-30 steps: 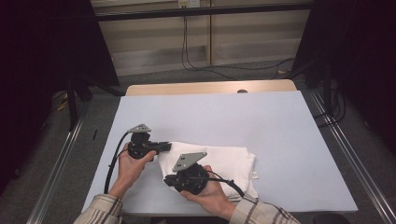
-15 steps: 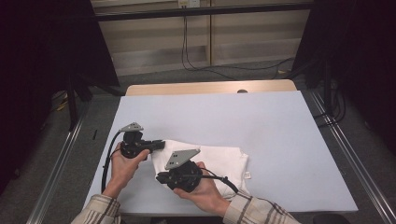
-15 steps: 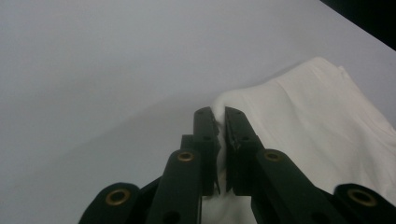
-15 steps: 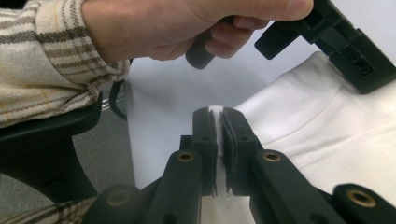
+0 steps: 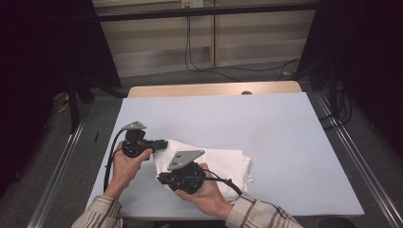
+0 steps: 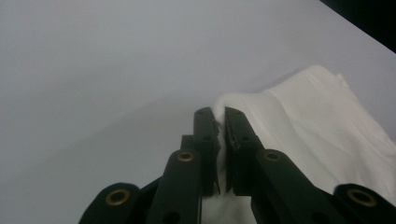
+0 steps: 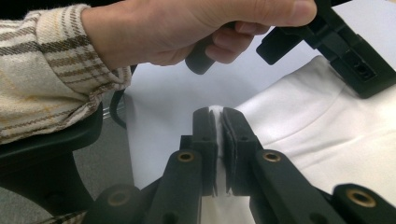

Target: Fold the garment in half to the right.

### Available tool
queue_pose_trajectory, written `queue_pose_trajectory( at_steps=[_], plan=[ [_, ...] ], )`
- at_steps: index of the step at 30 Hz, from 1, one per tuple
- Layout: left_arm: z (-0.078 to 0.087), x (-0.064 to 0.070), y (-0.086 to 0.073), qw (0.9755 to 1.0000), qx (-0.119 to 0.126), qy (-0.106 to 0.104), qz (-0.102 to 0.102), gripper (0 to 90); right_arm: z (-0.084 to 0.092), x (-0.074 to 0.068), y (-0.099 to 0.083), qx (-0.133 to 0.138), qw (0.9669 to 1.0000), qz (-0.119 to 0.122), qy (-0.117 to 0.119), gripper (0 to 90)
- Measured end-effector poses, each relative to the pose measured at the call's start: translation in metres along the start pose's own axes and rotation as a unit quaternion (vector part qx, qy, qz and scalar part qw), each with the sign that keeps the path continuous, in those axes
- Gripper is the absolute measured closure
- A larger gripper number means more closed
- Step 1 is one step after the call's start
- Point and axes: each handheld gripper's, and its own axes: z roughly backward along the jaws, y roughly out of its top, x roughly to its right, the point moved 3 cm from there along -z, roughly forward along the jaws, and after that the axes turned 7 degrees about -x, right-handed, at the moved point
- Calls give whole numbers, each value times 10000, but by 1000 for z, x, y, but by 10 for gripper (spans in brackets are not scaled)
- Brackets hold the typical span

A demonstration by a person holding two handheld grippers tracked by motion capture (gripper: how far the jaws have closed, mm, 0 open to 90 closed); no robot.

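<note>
From the high view, a white cloth [image 5: 209, 161] lies folded on the pale blue bench [image 5: 266, 133], near the front edge and left of the middle. The left gripper [image 5: 159, 144] sits at the cloth's left corner, held level and pointing right, while the right gripper [image 5: 161, 178] is at the cloth's front edge just beside it, its grey plate on top; both forearms wear striped sleeves [image 5: 102, 213]. In the left gripper view, the jaws are pressed together on a raised fold of the white cloth [image 6: 322, 116], which trails off to the right over the bare bench [image 6: 116, 70]. In the right gripper view, the jaws likewise pinch a thin edge of the cloth [image 7: 327, 130], with the person's left hand [image 7: 196, 28] and its gripper just beyond
</note>
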Motion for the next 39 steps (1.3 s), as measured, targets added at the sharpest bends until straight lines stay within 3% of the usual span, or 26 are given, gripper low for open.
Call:
queue_pose_trajectory(
  at_steps=[7, 12, 39],
  plan=[
    [-3, 6, 8, 10000, 4, -19, -3, 846, 8, 2, -2, 82, 9999, -14, -81, 845],
    [-2, 13, 19, 9999, 5, -27, -122, 846, 17, 3, -1, 203, 9997, -22, -164, 845],
    [-23, 32, 38, 9998, -41, -135, -166, 847, 52, 16, -15, 460, 9975, -290, -442, 846]
  ],
)
